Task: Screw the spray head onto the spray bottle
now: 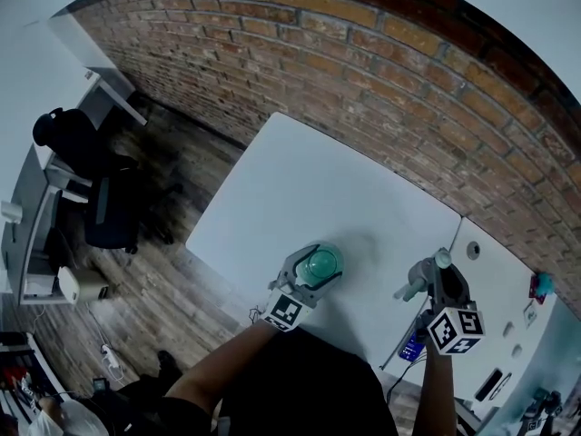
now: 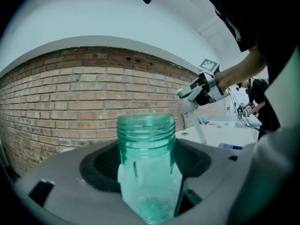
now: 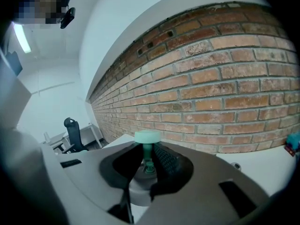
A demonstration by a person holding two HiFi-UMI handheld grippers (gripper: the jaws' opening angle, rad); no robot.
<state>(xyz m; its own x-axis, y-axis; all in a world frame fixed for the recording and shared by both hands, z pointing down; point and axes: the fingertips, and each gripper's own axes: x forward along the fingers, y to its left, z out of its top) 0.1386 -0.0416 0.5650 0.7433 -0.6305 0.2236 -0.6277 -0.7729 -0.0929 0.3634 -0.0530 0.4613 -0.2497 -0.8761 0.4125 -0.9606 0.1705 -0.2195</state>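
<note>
The left claw (image 1: 318, 271) pinches the green spray bottle (image 2: 146, 168) in the lower middle of the head view. The bottle stands up on the white table (image 1: 309, 189), and its top is open, with screw rings around the neck. The right claw (image 1: 437, 278) is off to the right, apart from the bottle. It pinches the spray head (image 3: 147, 149). A brick wall (image 1: 363, 71) is behind the table.
</note>
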